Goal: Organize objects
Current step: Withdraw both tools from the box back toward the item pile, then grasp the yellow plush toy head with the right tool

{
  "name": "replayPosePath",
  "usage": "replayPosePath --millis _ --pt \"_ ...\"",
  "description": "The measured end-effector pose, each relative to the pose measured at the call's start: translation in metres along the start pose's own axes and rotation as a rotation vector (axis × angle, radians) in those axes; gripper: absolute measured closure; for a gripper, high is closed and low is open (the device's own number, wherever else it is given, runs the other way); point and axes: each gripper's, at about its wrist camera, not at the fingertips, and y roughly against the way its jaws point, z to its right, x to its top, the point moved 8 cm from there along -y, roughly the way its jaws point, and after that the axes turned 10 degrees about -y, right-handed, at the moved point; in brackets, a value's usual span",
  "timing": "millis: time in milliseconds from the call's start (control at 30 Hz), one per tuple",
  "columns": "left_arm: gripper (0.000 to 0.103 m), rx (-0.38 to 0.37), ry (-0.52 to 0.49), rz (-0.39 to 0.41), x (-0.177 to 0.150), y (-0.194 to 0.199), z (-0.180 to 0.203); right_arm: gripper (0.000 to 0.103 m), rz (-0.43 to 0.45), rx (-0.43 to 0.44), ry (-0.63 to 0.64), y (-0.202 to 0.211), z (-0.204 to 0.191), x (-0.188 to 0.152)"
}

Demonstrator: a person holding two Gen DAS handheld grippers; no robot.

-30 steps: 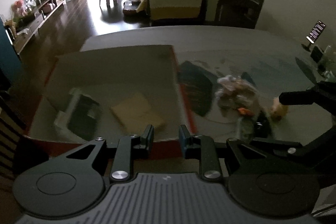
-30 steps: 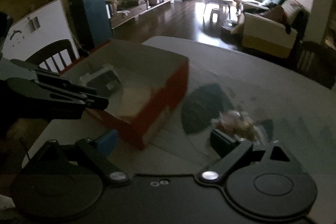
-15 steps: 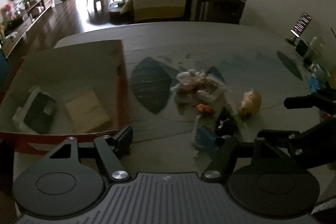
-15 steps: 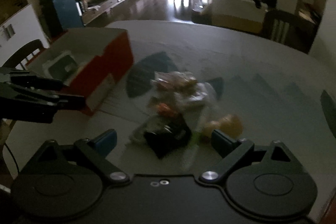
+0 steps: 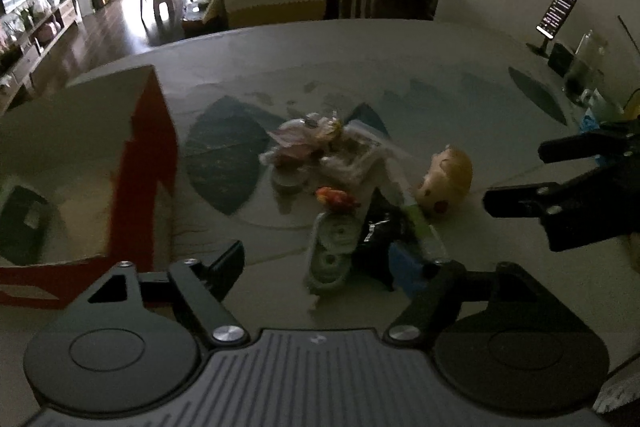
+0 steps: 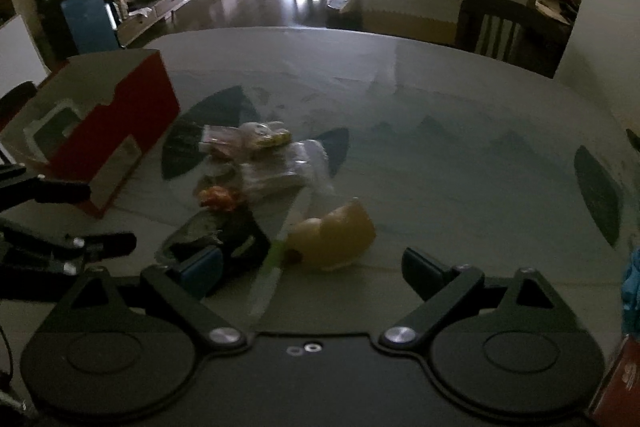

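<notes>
Small objects (image 5: 340, 163) lie in a loose heap near the middle of a smooth, glossy round table (image 5: 440, 75) printed with dark leaf shapes. The heap holds crinkled clear wrappers (image 6: 280, 167), an orange lump (image 5: 336, 198), a white blister tray with round wells (image 5: 332, 247), a matte black packet (image 6: 240, 239) and, at its right edge, a rounded yellow-haired doll head (image 5: 444, 179) lying on its side. To the left stands an open red cardboard box (image 5: 148, 163) with a pale inside, a flat dark item (image 5: 20, 223) in it. The left gripper (image 5: 320, 267) hangs just before the tray, its black arms spread wide, holding nothing. The right gripper (image 6: 308, 267) is equally wide and empty, the doll head (image 6: 332, 239) between its blue-padded fingertips (image 6: 204, 263), whether touching cannot be told.
</notes>
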Motion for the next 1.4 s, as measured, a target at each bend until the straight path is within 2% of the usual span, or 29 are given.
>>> replayPosePath --millis 33,233,467,600,767,967,1233,1300,1400 --pt "0.023 -0.010 0.007 -0.002 0.001 -0.004 0.002 0.007 -0.006 -0.001 -0.003 -0.004 0.002 0.001" --pt "0.002 -0.026 -0.003 0.002 0.006 -0.025 0.015 0.007 -0.038 -0.025 -0.051 -0.028 0.015 0.010" --pt "0.001 -0.042 -0.072 0.002 0.012 -0.041 0.033 0.007 -0.111 -0.046 -0.126 -0.056 0.026 0.015" --pt "0.001 -0.027 -0.071 -0.017 0.014 -0.053 0.034 0.008 -0.142 -0.051 -0.157 -0.069 0.028 0.014" --pt "0.001 -0.053 -0.050 -0.042 0.014 -0.065 0.035 0.009 -0.188 -0.060 -0.199 -0.086 0.033 0.008" --pt "0.001 -0.036 -0.050 -0.044 0.011 -0.074 0.036 0.010 -0.209 -0.023 -0.235 -0.095 0.034 0.004" --pt "0.002 -0.012 -0.079 -0.025 0.009 -0.074 0.039 0.029 -0.236 0.015 -0.225 -0.101 0.026 0.000" --pt "0.006 -0.013 -0.097 -0.019 0.009 -0.073 0.041 0.032 -0.239 0.027 -0.227 -0.101 0.025 0.000" --pt "0.020 -0.023 -0.113 -0.026 0.007 -0.074 0.045 0.034 -0.238 0.035 -0.227 -0.100 0.024 0.000"
